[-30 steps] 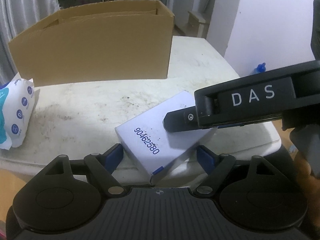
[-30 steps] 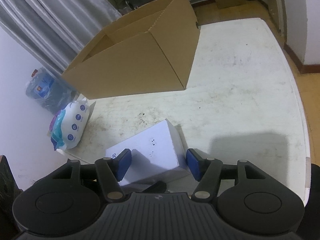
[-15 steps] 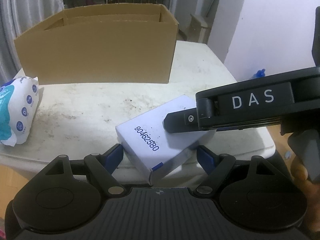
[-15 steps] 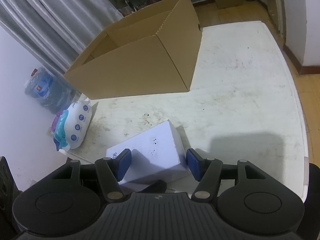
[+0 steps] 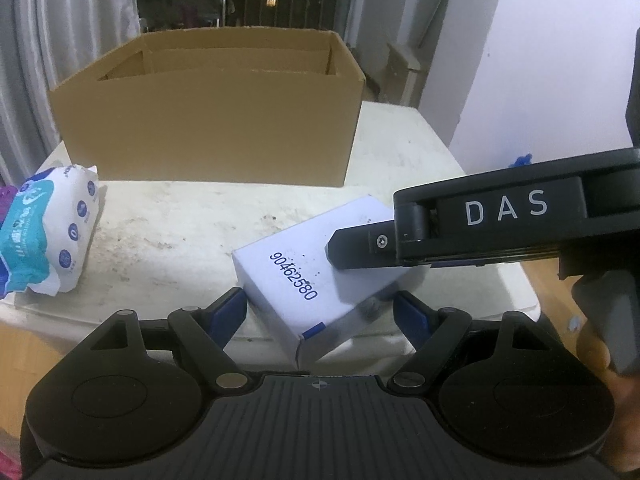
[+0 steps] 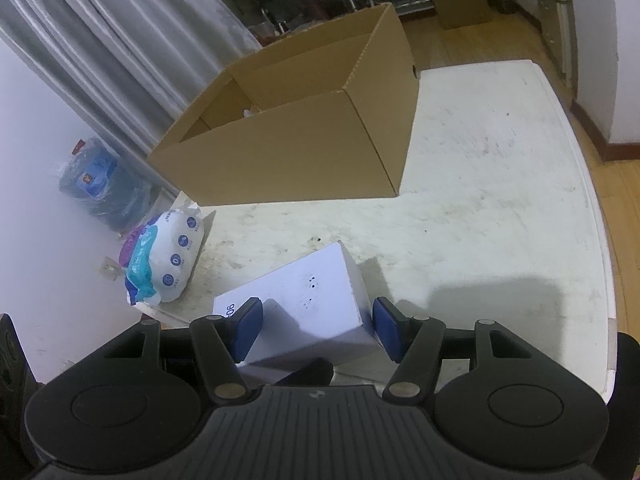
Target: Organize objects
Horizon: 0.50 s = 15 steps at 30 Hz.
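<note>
The white box [image 5: 316,276], printed with the blue number 90462580, sits between the blue pads of both grippers at once, held at the near edge of the stained white table [image 6: 500,208]. The left gripper [image 5: 320,312] has its 2 fingers spread to either side of the box's near end: the left pad [image 5: 228,312] lies against the box's left edge, while the right pad [image 5: 412,312] sits just beside the opposite corner, and contact there cannot be told. The right gripper [image 6: 316,328] straddles the box across its width, its 2 pads at the box's sides, the left pad [image 6: 246,326] overlapping the top face and the right pad [image 6: 386,326] just beside the side wall; whether they press on it cannot be told. In the left wrist view the right gripper's black finger, below a body marked DAS, reaches over the box's top. The open cardboard carton [image 5: 212,120] stands farther back on the table, well apart from the box, and a pack of wipes [image 5: 44,236] lies at the table's left edge. Compared with 1 second ago, the carton's open interior shows more fully in both views and the table sits lower beneath the box, which keeps the same place between the fingers.
</note>
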{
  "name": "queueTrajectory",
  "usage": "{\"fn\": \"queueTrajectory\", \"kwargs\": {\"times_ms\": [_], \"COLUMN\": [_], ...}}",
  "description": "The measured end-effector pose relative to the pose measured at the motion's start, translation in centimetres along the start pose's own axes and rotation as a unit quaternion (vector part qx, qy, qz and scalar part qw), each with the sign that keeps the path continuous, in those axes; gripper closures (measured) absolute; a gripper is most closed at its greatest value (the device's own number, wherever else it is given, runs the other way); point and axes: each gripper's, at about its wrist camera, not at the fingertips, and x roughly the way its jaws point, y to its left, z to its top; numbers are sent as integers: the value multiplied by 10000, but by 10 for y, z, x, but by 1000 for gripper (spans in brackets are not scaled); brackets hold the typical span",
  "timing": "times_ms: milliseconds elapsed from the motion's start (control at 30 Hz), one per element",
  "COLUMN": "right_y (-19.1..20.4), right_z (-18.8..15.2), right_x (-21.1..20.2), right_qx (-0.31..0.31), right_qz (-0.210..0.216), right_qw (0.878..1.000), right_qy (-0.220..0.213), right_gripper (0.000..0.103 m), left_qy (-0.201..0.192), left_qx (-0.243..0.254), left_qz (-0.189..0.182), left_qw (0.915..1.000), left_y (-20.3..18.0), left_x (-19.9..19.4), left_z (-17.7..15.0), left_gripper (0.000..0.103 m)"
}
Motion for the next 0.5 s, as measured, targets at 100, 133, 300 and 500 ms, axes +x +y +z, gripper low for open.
{"fn": "queueTrajectory", "kwargs": {"times_ms": [100, 133, 300, 500], "right_y": [3, 4, 8, 13], "right_z": [0, 0, -1, -2], "right_x": [-3, -4, -10, -17], "right_qx": [-16, -24, -47, -84], "right_qz": [21, 28, 51, 92], "right_qw": [10000, 10000, 9999, 9998], "right_qy": [-33, -43, -94, -168], "right_gripper": [39, 39, 39, 39], "left_qy": [-43, -59, -119, -220], "left_qx": [-9, -11, -22, -30], "left_qz": [10, 15, 33, 72], "left_qw": [10000, 10000, 9999, 9997], "left_y": [0, 0, -2, -3], "left_x": [-4, -6, -13, -22], "left_z": [1, 1, 2, 2], "left_gripper": [23, 23, 23, 23]}}
